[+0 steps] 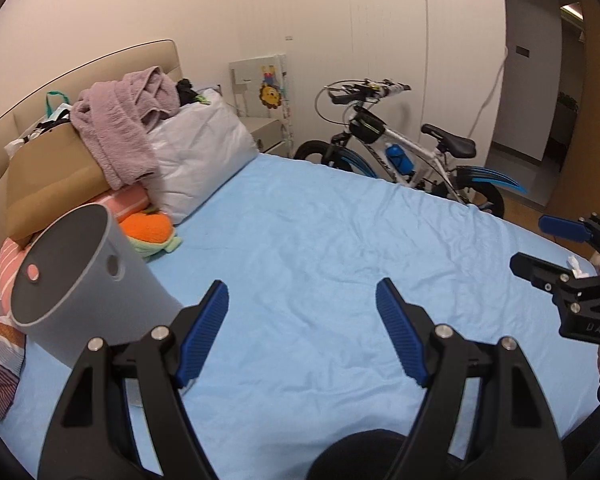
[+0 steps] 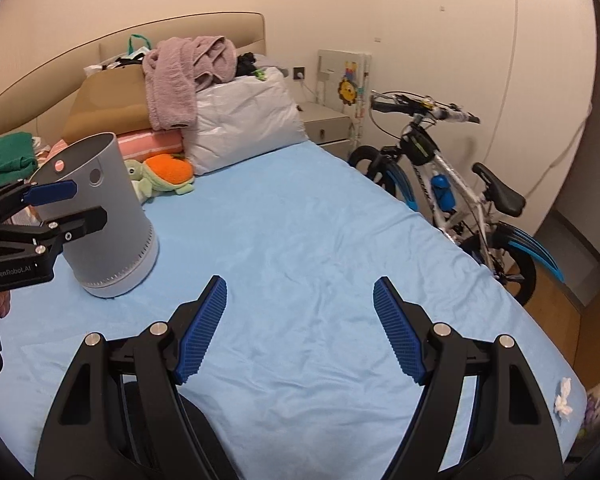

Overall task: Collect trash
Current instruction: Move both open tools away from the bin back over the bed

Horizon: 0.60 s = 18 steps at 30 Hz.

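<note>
1. I have my left hand-held gripper [image 1: 302,322] angled down over the bed [image 1: 320,240], its jaws spread wide with only blue sheet between them; it holds nothing.
2. My right hand-held gripper [image 2: 300,320] sits in the same downward tilt, jaws equally wide and empty.
3. In the left wrist view the right gripper shows at the far right edge; in the right wrist view the left one shows at the far left, in front of the bin.
4. One grey bin [image 2: 100,216] stands on the sheet, ahead and left of both grippers, just beside the left one.
5. One crumpled white tissue [image 2: 564,398] lies at the bed's edge, right of my right gripper and well apart from the bin.
6. I count one bicycle [image 2: 452,184] ahead to the right, beside the bed.
7. One white pillow [image 2: 244,120], one cardboard box [image 2: 108,104], one purple towel [image 2: 180,80] and one orange plush toy [image 2: 168,170] sit far ahead.
</note>
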Tool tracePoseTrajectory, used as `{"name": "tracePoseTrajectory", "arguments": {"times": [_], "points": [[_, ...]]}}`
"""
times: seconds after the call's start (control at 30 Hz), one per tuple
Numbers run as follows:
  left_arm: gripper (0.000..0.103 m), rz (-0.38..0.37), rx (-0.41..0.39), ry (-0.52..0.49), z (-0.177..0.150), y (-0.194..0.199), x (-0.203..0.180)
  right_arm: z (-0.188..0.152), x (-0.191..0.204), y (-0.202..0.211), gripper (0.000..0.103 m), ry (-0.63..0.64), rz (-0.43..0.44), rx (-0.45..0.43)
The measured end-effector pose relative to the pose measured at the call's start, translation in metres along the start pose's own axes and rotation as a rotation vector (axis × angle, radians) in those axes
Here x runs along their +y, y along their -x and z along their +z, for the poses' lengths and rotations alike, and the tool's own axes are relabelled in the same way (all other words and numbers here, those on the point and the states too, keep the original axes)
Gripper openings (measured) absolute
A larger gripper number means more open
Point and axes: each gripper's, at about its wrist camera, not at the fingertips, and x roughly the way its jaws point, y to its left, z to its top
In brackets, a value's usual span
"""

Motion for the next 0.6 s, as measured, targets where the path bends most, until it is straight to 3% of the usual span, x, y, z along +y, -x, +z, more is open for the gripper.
{"name": "tracePoseTrajectory", "arguments": {"times": [0.6], "points": [[0.076, -0.236, 0.0, -0.208, -0.01, 0.002, -0.226, -0.128, -0.176, 0.12, 0.073, -0.225, -0.322, -0.01]]}}
